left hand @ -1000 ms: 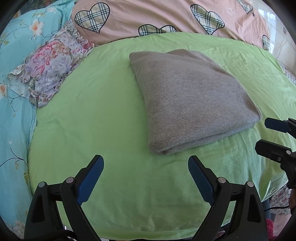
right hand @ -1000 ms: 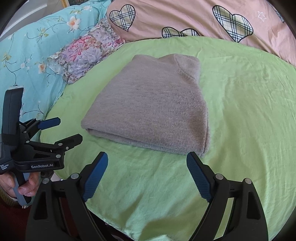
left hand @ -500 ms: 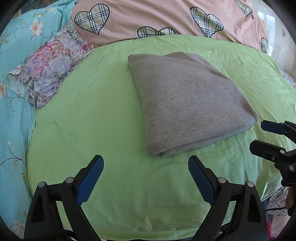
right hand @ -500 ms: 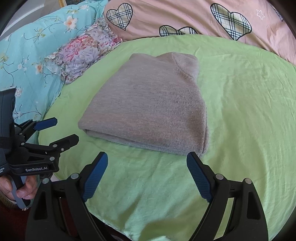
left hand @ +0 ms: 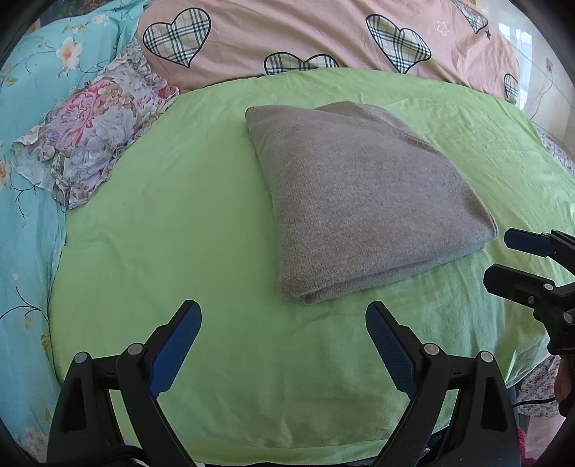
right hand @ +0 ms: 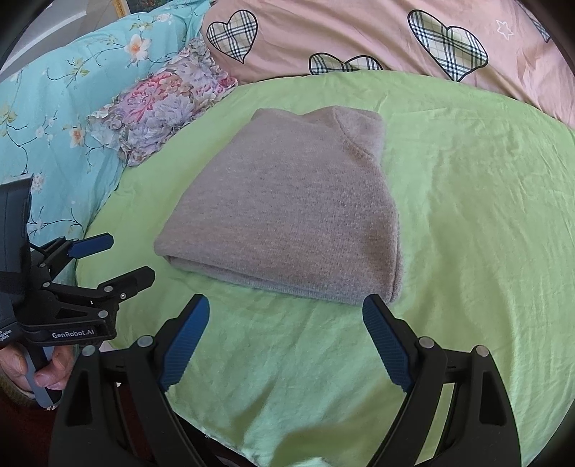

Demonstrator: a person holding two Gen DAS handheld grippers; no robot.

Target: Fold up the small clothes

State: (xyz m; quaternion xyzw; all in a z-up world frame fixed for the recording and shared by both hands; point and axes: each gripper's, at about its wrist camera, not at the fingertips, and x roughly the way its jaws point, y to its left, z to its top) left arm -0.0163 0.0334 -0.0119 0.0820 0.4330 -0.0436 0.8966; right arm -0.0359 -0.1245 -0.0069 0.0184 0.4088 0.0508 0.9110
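Left wrist view: folded grey knit sweater [left hand: 359, 201] on green bedsheet [left hand: 179, 233], centre-right of frame, long axis running away upward. Left tongs [left hand: 284, 337] and right tongs [right hand: 285, 334] both agape, empty, just below its near edge.

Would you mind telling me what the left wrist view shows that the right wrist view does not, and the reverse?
Only the left wrist view: the right gripper seen from the side, open and empty. Only the right wrist view: the left gripper from the side, also open, and the hand squeezing its handle. Both share the folded grey sweater on the green sheet, the floral pillow and the pink heart-print cover.
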